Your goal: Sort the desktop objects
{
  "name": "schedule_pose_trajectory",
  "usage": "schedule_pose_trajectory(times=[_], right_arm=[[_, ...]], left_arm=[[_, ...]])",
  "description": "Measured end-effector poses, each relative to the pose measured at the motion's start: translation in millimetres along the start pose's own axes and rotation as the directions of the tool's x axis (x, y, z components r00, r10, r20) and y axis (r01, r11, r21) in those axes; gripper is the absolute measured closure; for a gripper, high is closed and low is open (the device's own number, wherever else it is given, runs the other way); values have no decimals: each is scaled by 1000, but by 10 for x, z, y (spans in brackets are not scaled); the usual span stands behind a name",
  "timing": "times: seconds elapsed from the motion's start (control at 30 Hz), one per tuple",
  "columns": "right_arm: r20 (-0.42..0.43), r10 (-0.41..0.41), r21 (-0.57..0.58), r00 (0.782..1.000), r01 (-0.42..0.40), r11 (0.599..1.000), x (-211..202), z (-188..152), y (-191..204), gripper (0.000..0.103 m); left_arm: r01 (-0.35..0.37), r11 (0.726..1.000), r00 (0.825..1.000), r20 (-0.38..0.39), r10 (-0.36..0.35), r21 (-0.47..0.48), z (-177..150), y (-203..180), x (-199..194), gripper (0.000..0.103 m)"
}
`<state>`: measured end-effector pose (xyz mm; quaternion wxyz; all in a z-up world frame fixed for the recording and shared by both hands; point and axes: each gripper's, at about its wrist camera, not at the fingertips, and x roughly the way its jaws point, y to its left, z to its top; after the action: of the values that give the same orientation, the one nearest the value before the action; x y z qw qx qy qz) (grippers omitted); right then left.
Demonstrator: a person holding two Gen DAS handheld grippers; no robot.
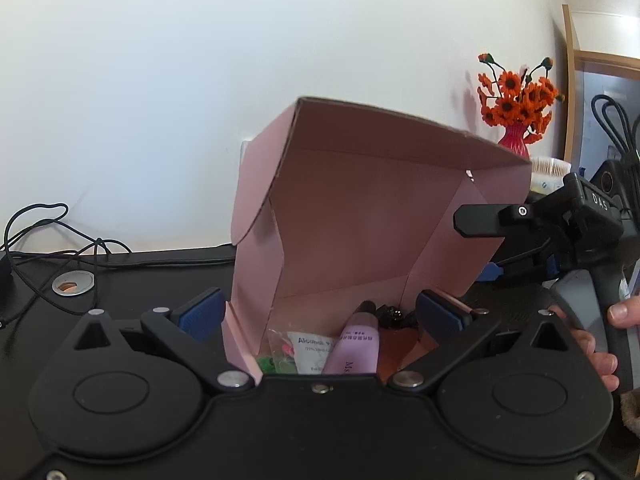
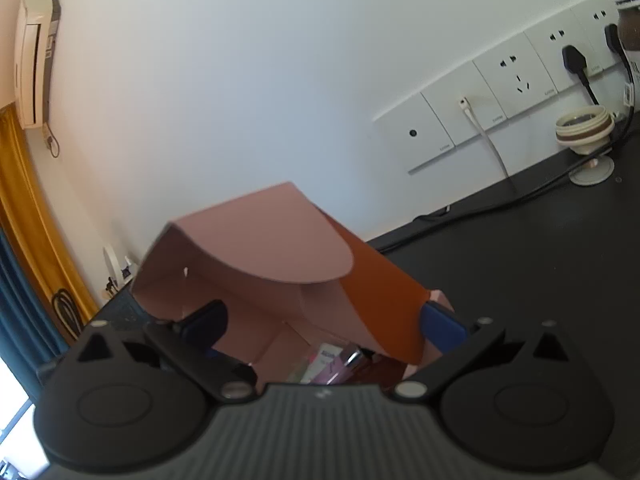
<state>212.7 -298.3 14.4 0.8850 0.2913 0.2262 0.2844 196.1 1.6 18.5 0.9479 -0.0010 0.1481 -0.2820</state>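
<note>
A: Where is the box?

B: The pink cardboard box [image 1: 360, 216] stands on the black desk [image 1: 160, 280], right in front of the left claw [image 1: 320, 312], with its lid tipped up and its opening facing that camera. In the right wrist view the same box [image 2: 256, 256] shows a rounded side flap on top and an orange panel beside it.

A: What is inside?

B: A lilac tube [image 1: 358, 344] with a dark cap, a white sachet [image 1: 312, 350] printed with "Alcohol", a clear bag [image 1: 280, 352] with green and pink bits, and something black [image 1: 390, 314] further back that I cannot make out.

A: And the left claw?

B: Its fingers are spread wide. The blue pads sit to either side of the box's lower front, the left one just outside the box wall. It grips nothing.

A: The right claw?

B: The right claw [image 2: 324, 326] is spread as well. In its own view one pad sits under the lid inside the box and the other lies outside against the orange panel. From the left wrist view one black finger [image 1: 480, 220] lies against the inside of the box's right wall, and a hand [image 1: 600, 340] grips the handle at the right edge.

A: Anything else on the desk?

B: A red vase of orange flowers [image 1: 516, 108] behind the box, black cables [image 1: 60, 248] to the left, and wall sockets [image 2: 500, 96] with plugs in them.
</note>
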Motion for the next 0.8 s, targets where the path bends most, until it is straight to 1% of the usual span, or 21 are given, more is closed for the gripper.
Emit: schedule_pose_trajectory(times=[0.13, 0.3, 0.4, 0.53, 0.6, 0.63, 0.7, 0.8], right_arm=[[30, 18, -11, 999, -17, 1000, -50, 13, 28, 1], [88, -36, -88, 995, 44, 995, -134, 21, 143, 1], [107, -44, -128, 993, 58, 990, -154, 12, 200, 1], [107, -35, -177, 994, 54, 983, -157, -23, 293, 1], [103, -14, -192, 995, 33, 981, -161, -34, 330, 1], [103, -1, -198, 995, 22, 980, -171, -43, 349, 1], [108, -4, -210, 994, 26, 977, -184, -54, 372, 1], [128, 13, -202, 992, 14, 979, -232, -48, 370, 1]], left_arm=[[-13, 999, 1000, 28, 12, 35, 28, -50, -63, 0], [10, 998, 999, 35, -12, 62, 29, -134, -89, 0], [13, 996, 999, 33, -16, 83, 15, -189, -85, 0], [3, 995, 999, 33, -6, 97, 3, -213, -82, 0], [4, 996, 999, 33, -7, 91, 2, -201, -81, 0], [5, 996, 999, 32, -8, 90, 1, -193, -78, 0], [6, 996, 1000, 27, -9, 85, -3, -183, -69, 0], [5, 996, 1000, 27, -8, 84, -5, -174, -67, 0]])
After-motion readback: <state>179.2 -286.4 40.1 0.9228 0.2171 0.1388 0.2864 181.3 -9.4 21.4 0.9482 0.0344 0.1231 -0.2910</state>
